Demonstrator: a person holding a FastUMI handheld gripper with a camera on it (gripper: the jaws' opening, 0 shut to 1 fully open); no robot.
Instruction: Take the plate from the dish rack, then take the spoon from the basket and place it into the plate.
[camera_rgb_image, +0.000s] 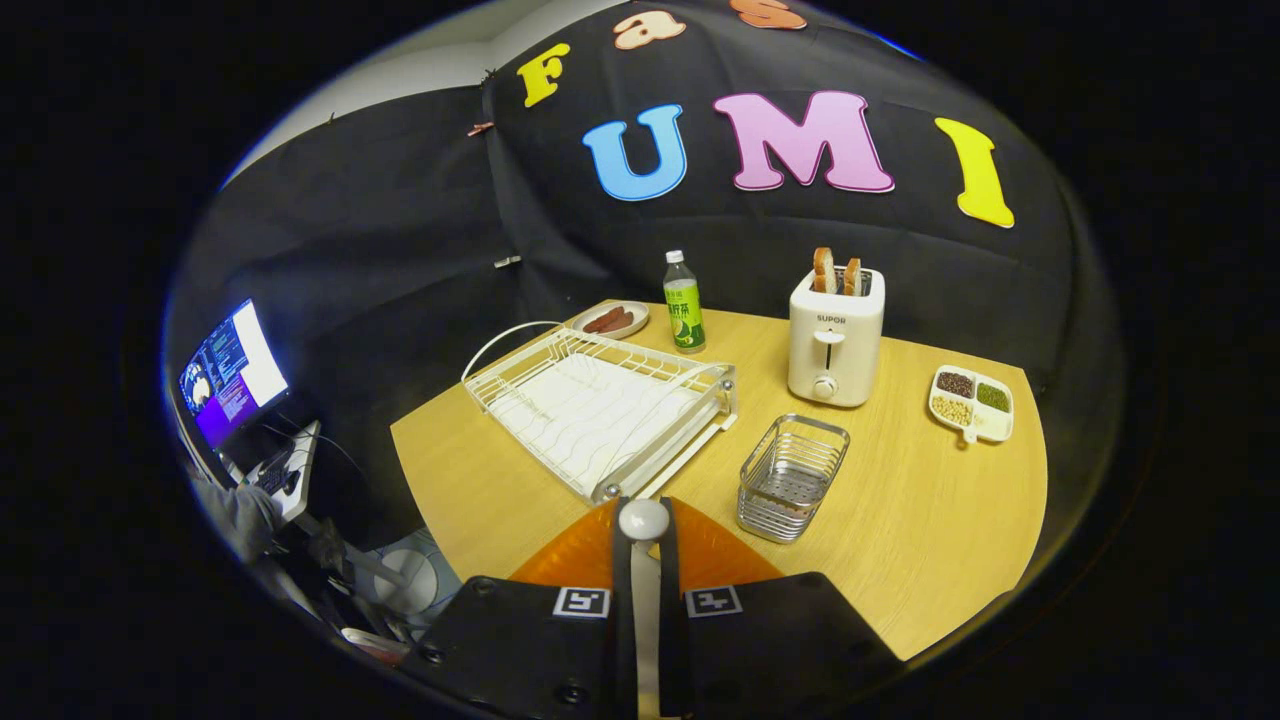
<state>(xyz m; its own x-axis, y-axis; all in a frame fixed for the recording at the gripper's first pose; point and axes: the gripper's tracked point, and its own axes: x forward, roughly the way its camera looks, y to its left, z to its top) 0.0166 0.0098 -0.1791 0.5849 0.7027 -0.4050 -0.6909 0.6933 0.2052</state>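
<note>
Here, tongs (645, 560) clamping spoon (643, 522), handle rearward

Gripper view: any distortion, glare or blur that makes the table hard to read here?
Gripper view: strong fisheye bending curves the table edge and dish rack; lighting is even, with a bright monitor as the only glare; the toaster and wire basket are sharp; the tongs hold a spoon over the orange plate, slightly soft.

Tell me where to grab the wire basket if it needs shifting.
Probably pinch the top rim of the wire basket from above, one finger inside: it stands upright, open-topped, with thin walls. The tool is shut on the spoon now.
</note>
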